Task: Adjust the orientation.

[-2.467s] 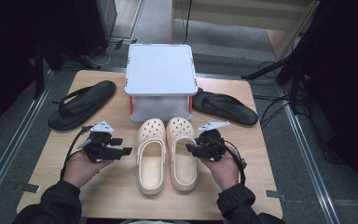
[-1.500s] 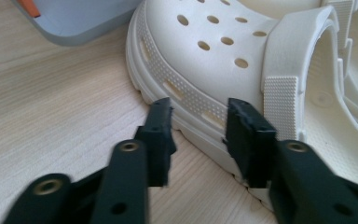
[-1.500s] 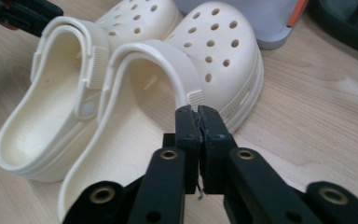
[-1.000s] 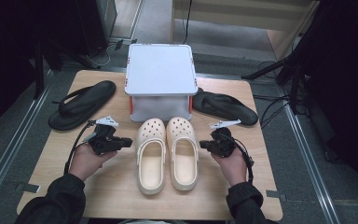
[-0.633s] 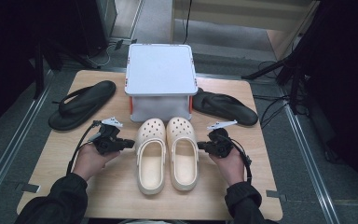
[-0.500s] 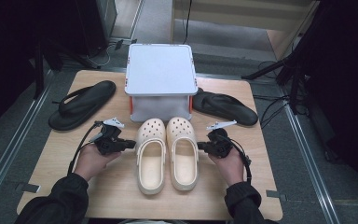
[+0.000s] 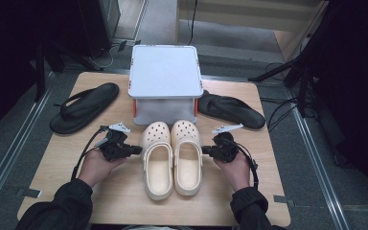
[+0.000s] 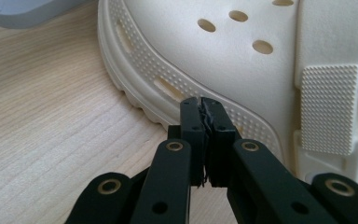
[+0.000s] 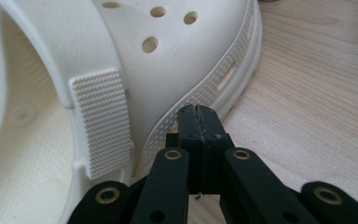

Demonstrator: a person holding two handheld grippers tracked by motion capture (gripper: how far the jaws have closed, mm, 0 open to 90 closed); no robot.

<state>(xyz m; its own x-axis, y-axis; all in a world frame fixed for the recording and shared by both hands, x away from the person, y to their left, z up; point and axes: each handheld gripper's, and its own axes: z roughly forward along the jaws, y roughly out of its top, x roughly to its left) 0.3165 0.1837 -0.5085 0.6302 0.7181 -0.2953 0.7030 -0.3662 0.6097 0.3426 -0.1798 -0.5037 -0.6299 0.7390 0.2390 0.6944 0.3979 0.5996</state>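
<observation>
1. Cream clogs, one pair: the left clog point(image 7: 157, 163) and the right clog point(image 7: 187, 158) are laid side by side, touching, on the middle of the counter point(image 7: 124, 201), toes turned to the far edge and heels to the near edge.
2. Left tongs point(image 7: 135, 150): held in the person's left hand point(image 7: 98, 165) and pointed at the outer side of the left clog. In the left gripper view the tongs point(image 8: 204, 103) are seen pressed together with nothing between them, their tips at the ribbed sole rim of the left clog point(image 8: 177, 60); whether rim and tips touch cannot be told.
3. Right tongs point(image 7: 205, 151): held in the person's right hand point(image 7: 235, 167) and pointed at the outer side of the right clog. In the right gripper view the tongs point(image 9: 198, 111) are seen fully closed and empty, their tips against or just short of the dotted side band of the right clog point(image 9: 177, 51).
4. Grey lidded box point(image 7: 165, 81): set at the middle of the far edge, just beyond the clog toes.
5. Black sandals, two: one sandal point(image 7: 84, 106) is placed toward the far left corner, the other sandal point(image 7: 231, 110) toward the far right corner, each beside the box.
</observation>
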